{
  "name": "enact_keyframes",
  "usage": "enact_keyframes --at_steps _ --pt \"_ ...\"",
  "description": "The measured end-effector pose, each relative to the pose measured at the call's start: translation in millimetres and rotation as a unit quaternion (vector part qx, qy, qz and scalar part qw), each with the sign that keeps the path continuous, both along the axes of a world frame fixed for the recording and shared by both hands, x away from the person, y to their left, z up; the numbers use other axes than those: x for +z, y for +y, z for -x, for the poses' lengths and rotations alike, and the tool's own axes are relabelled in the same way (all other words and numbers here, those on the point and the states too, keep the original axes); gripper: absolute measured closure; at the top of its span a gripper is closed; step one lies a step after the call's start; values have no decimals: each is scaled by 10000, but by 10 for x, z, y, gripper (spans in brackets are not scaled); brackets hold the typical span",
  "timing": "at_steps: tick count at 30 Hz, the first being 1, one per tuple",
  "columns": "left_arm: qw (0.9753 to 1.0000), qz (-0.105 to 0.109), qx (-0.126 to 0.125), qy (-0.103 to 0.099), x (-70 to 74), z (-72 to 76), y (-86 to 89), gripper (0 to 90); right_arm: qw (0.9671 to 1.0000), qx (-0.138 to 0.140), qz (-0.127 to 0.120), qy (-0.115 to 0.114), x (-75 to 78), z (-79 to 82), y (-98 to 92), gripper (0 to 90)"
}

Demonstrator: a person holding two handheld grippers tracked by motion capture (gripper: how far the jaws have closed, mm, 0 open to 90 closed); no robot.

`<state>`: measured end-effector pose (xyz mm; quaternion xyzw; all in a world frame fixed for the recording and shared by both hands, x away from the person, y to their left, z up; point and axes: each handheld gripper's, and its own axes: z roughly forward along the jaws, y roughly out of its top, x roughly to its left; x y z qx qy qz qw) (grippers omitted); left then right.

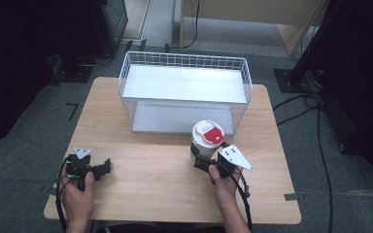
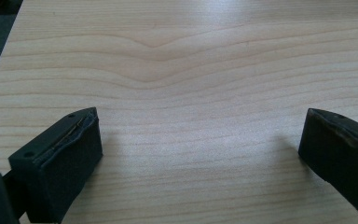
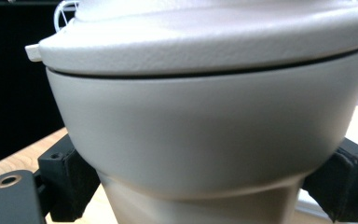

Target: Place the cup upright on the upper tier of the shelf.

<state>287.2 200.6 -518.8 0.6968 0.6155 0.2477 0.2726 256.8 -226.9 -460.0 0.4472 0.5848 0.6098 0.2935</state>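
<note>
My right gripper [image 1: 203, 162] has its jaws closed around the lower body of the white lidded cup [image 1: 207, 137], the one with a red label on its lid. In the right gripper view the cup [image 3: 205, 130] sits squarely between my two jaws, each pad pressed to a flank just under the wide upper part, lid on. Whether it is off the table [image 1: 150, 179] I cannot tell. The grasp, then, looks done.

What is left, as I judge it, is the carry: the white wire basket [image 1: 184, 92] stands just beyond the cup, straight ahead of my right gripper, and nothing lies in it, so I take the cup to be headed there.

My left gripper [image 1: 97, 170] rests low at the near left of the table, well apart from the cup. Its jaws stand wide with only bare wood [image 2: 191, 93] between them.
</note>
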Motion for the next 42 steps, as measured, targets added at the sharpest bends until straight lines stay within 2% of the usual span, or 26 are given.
enact_keyframes --at_steps 23,33,42 --pt "10000 -3 2 -7 0 -1 0 0 9987 -98 -80 -493 440 -119 -40 104" --pt "10000 -7 -3 1 1 0 1 0 9971 -142 -82 -740 672 -192 -56 104" --pt "10000 -5 1 5 2 -2 0 0 9947 -221 -3 -1006 910 -325 -60 113"
